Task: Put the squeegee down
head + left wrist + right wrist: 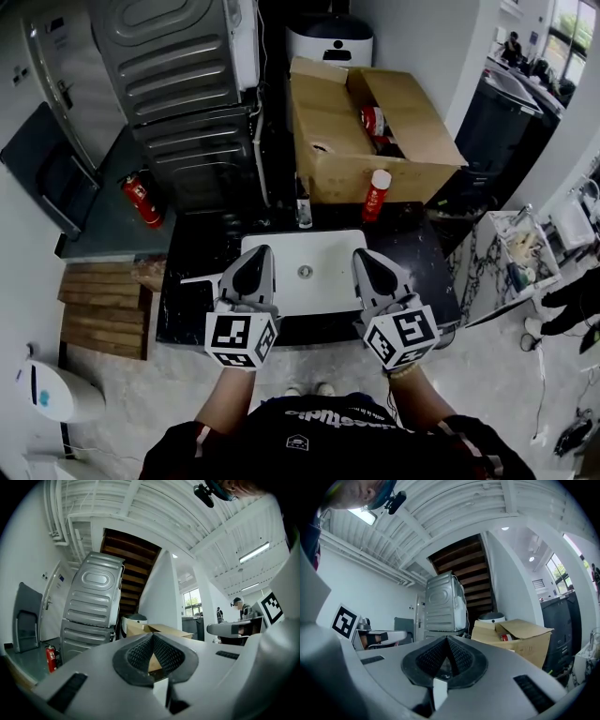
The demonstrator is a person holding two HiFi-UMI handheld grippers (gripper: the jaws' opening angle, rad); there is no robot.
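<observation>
Cardboard box point(342, 141), one, white sink point(314, 292), one, left gripper point(259, 253), right gripper point(362, 255), both pressed together, empty

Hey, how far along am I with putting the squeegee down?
Looks done: the left gripper and the right gripper are both shut with nothing between them, held near the white sink. Nothing is in hand. Left: only confirming where the squeegee lies, since I can't make it out.

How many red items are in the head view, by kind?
Fire extinguisher, on the floor at left: 1
Red bottle with a white cap, standing in front of the cardboard box: 1
Red container inside the box: 1
Total: 3
</observation>
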